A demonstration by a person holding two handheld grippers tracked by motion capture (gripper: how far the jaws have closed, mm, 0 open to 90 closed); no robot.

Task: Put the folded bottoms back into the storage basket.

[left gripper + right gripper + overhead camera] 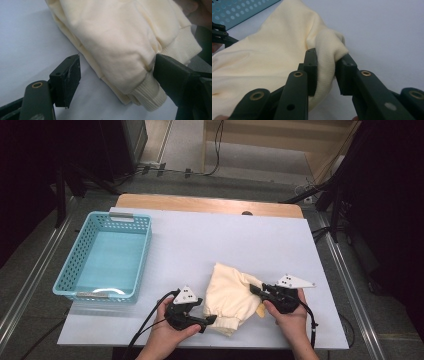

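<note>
**Fingers: right pair pinching the fold, left pair wide at the cuff**

Your right fingers (310, 72) are clamped on a bunched fold of the cream garment (231, 297), and in the right gripper view the cloth is squeezed flat between the two pads. Your left fingers (68, 81) stand wide apart. One pad sits clear of the cloth on the bare counter (225, 240), while the other is right against the ribbed cuff (147, 96) without pressing it. Nothing is gripped there.

The garment lies folded at the near middle of the counter, between your two hands. Its long axis runs near to far, with the ribbed hem at the near end. The left gripper (192, 312) sits at the near left corner of the bundle, and the right gripper (267, 292) sits at its right edge, a little farther back.

The blue basket (107, 255) stands well apart on the left, with open counter between it and the cloth. If the bundle is bound for the basket, it has to travel left, so your left hand is nearer the way out. Close on the cuff, which already lies between those fingers, before lifting. Otherwise the near end will probably sag and unfold.
</note>
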